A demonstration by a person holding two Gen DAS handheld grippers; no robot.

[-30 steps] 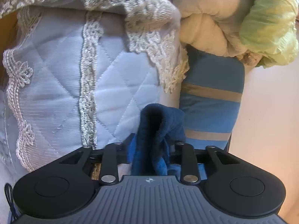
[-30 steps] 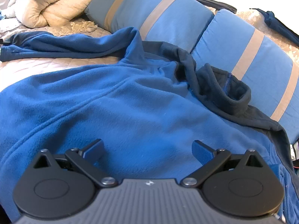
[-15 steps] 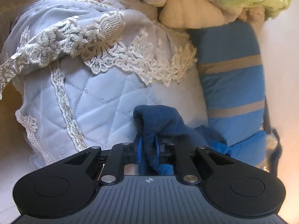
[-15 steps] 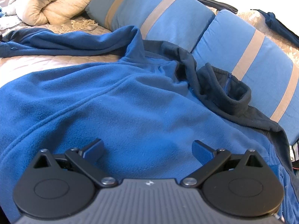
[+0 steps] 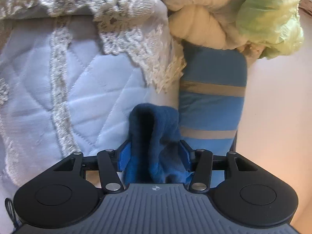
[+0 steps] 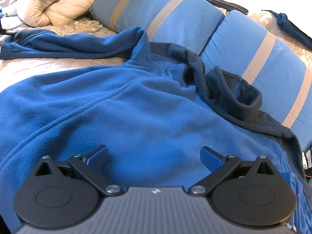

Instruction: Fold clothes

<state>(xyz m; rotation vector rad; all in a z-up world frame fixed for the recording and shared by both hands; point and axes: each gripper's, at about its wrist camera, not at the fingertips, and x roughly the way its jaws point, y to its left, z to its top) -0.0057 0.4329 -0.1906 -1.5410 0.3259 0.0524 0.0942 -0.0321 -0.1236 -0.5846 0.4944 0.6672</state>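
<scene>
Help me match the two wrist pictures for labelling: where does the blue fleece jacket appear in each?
Left wrist: only the blue fleece jacket's bunched dark cuff, low centre, between the left tool's fingers.
Right wrist: spread across the middle, sleeve stretched upper left.
Shared landmark: the cream comforter, top of the left view, top left of the right.

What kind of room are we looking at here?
Most likely a bedroom, with the work done on a bed: a quilted bedspread lies under the blue fleece jacket, striped pillows sit behind it, and a rolled-up duvet is piled in the corner.
</scene>
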